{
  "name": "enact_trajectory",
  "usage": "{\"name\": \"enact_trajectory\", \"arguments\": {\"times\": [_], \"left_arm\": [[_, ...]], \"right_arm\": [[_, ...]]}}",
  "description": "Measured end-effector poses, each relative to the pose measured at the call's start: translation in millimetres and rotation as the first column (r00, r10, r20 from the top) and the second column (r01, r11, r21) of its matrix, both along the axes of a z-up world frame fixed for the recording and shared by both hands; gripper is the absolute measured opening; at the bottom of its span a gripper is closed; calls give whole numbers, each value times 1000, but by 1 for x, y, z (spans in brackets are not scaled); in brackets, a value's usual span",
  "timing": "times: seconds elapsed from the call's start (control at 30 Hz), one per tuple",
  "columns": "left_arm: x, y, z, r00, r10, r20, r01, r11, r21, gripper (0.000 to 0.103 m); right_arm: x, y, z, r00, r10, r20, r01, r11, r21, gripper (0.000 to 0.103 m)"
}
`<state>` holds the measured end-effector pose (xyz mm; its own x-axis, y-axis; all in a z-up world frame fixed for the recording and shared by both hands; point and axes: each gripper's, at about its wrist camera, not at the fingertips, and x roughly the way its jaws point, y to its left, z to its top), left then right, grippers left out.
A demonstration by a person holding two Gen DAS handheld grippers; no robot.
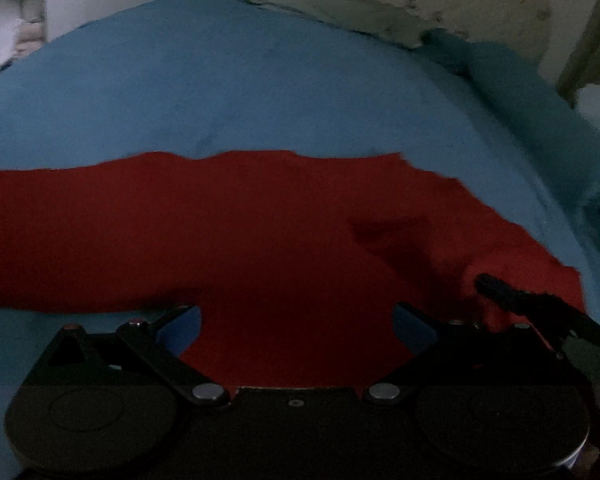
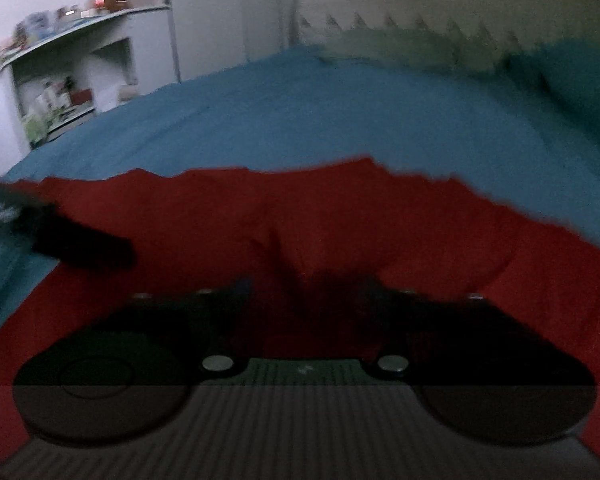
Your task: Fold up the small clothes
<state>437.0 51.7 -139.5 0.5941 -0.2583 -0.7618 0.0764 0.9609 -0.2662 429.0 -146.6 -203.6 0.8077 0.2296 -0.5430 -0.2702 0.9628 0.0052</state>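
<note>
Left wrist view shows the left gripper (image 1: 296, 320) with its two blue-padded fingers (image 1: 182, 326) spread wide over a red garment (image 1: 240, 232); nothing is pinched between them, though cloth lies under the gap. Just to the right, a black toothed finger of the right gripper (image 1: 540, 306) rests against a bunched corner of the same garment.

Right wrist view is blurred, but the right gripper (image 2: 306, 296) also stands with its jaws wide apart, red cloth beneath and creased into a dark pucker between the tips. No pad appears to press on it. A dark finger of the other tool reaches in from the left edge.

Around the tools, the garment lies spread in a broad band across a blue bedsheet (image 1: 260, 92), its far edge wavy and fairly straight, its right side trailing toward the bed's edge. Beyond it sit a pale folded cloth (image 1: 332, 8) and a patterned wall; a cluttered shelf (image 2: 68, 40) stands at the far left.

By the look of it, the piece is laid out roughly flat, possibly with one fold in. Whether a fold has been made I cannot tell. Further folds seem left to do.
</note>
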Motion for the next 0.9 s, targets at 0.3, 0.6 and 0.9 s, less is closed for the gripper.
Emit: {"name": "enact_trajectory", "arguments": {"times": [0.3,0.6,0.9], "left_arm": [[19,-81,-17,997,-73,-15,69,984,-162,98],[36,-101,-27,998,45,45,-43,998,-53,62],[10,-76,-36,992,96,80,-88,992,-90,52]], "right_arm": [[-79,-72,31,997,-80,-5,80,997,21,88],[-124,-119,21,988,-151,-31,154,978,142,88],[-129,-135,9,980,-190,-54,198,949,245,88]]}}
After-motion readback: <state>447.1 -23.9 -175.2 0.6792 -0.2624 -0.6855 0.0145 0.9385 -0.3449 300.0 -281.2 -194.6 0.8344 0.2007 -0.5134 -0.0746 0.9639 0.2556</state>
